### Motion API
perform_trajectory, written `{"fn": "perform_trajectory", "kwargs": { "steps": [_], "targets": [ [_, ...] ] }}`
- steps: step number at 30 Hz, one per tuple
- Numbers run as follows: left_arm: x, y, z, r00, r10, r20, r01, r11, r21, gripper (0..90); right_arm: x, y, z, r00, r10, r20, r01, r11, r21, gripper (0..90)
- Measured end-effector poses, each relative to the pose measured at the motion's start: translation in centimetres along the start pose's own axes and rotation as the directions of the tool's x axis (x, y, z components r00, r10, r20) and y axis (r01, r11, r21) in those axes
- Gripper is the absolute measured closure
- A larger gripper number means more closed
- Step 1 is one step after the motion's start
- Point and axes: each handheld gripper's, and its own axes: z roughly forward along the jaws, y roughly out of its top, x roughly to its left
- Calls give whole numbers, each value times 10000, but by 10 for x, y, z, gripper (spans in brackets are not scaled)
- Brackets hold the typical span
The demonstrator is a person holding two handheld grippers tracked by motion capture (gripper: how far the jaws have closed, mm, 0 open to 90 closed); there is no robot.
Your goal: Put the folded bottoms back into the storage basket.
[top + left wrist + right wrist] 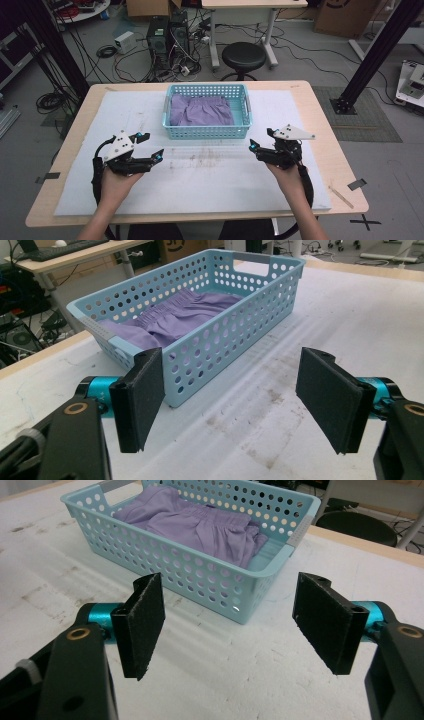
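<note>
Jaws, left gripper (150,145): mine stand wide apart with nothing between the pads, low over the white padded mat (200,185).
Jaws, right gripper (261,138): mine are spread wide too, empty, low over the same mat.
Purple cloth (200,111): crumpled soft fabric with a gathered waistband, lying inside the basket; neither of my grippers touches it.
Light blue perforated plastic basket (207,132): sits at the far middle of the mat, between my two grippers and beyond them, well apart from both.
My left hand (117,182): holds the left gripper at the basket's near left.
My right hand (287,175): holds the right gripper at the basket's near right.
Mat: stained with brownish smudges in front of the basket.
Wooden table (330,130): carries the mat.
Black round stool (243,56): on the floor beyond the table's far edge.
</note>
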Motion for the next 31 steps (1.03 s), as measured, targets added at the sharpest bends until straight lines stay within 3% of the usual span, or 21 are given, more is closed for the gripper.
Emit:
{"fn": "perform_trajectory", "kwargs": {
  "steps": [31],
  "targets": [
    [4,-3,-7,9998,-37,-183,37,10000,-20,276,-7,-2,2,9997,226,-64,-226,9997,-10,278]
  ]
}}
